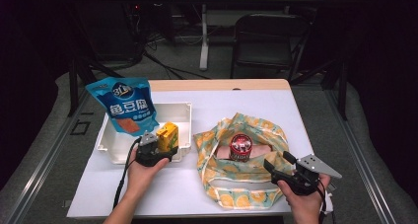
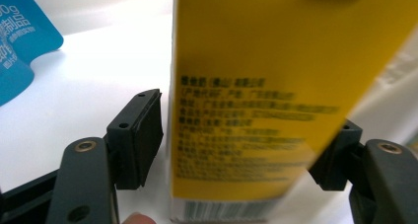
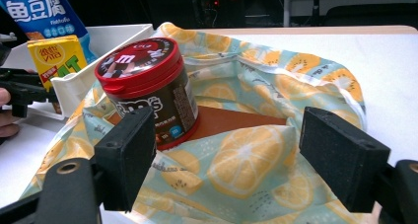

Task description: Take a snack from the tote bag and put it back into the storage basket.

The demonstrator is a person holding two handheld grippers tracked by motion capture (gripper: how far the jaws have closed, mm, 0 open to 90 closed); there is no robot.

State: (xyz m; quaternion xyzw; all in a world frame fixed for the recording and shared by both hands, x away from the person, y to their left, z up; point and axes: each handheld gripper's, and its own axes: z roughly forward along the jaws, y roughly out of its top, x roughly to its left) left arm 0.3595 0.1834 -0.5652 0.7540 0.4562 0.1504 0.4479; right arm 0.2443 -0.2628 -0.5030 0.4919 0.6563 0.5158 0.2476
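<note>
Juice carton (image 1: pixel 168 136) in white tray (image 1: pixel 183 109), left tongs (image 1: pixel 158 146) loosened around it, candy jar (image 1: pixel 241 147) in bag (image 1: pixel 221 135), right tongs (image 1: pixel 280 167) open.

Left gripper (image 1: pixel 160 146) held low, jaws parted, a gap at one pad. Right gripper (image 1: pixel 280 166) angled inward, jaws wide, both hands gripping from below.

Yellow cardboard drink carton (image 2: pixel 256 86) blurred with its top cut off at twelve o'clock, small print unreadable, brown flat pack (image 3: pixel 236 121) under the red-lidded candy jar (image 3: pixel 148 86) mostly hidden by lemon-print cloth bag (image 3: pixel 256 165)
</note>
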